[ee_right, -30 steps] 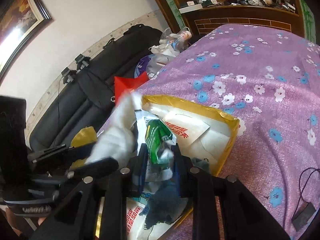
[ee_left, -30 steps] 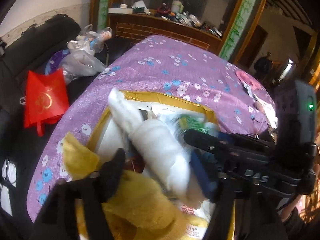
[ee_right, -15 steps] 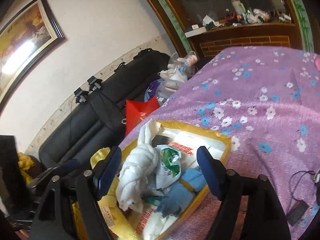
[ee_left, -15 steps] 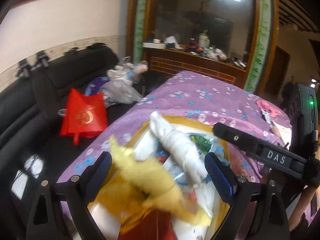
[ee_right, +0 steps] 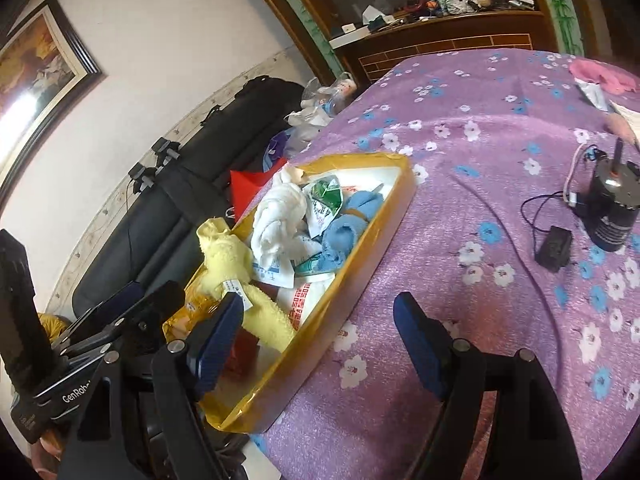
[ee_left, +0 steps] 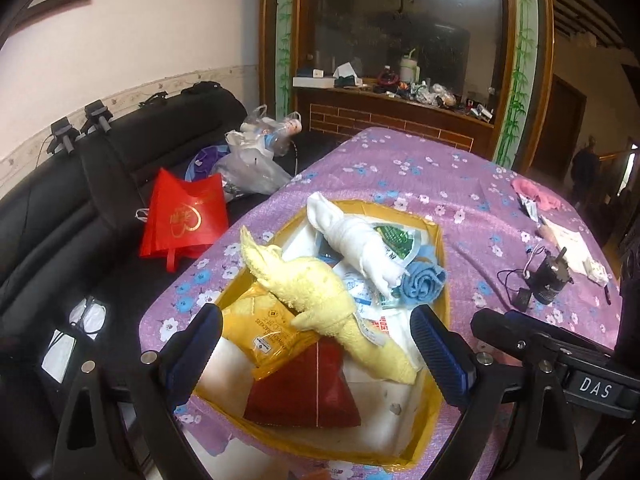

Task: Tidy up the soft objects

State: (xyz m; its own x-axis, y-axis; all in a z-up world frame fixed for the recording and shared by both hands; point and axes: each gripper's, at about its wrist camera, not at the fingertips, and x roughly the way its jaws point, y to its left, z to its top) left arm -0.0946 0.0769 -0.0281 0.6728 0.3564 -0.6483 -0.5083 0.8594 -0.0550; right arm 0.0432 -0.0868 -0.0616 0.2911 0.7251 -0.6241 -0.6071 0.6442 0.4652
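A shallow yellow-rimmed box [ee_left: 439, 248] [ee_right: 384, 224] sits on the purple flowered tablecloth. In it lie a rolled yellow towel [ee_left: 320, 292] [ee_right: 236, 264], a rolled white towel [ee_left: 356, 240] [ee_right: 276, 216], a rolled blue cloth [ee_left: 422, 280] [ee_right: 344, 232], packets and a red bag [ee_left: 304, 392]. My left gripper [ee_left: 316, 356] is open and empty, above the box's near end. My right gripper [ee_right: 316, 344] is open and empty, over the box's near right rim.
A black motor with cables [ee_right: 612, 208] [ee_left: 552, 280] lies on the cloth to the right. A pink cloth [ee_left: 536, 192] and papers sit at the far right. A black sofa [ee_left: 60, 216] with a red bag [ee_left: 184, 216] and plastic bags stands left of the table.
Both grippers opened and let go of the towels, then drew back and up from the box. The yellow and white towels now lie in the box.
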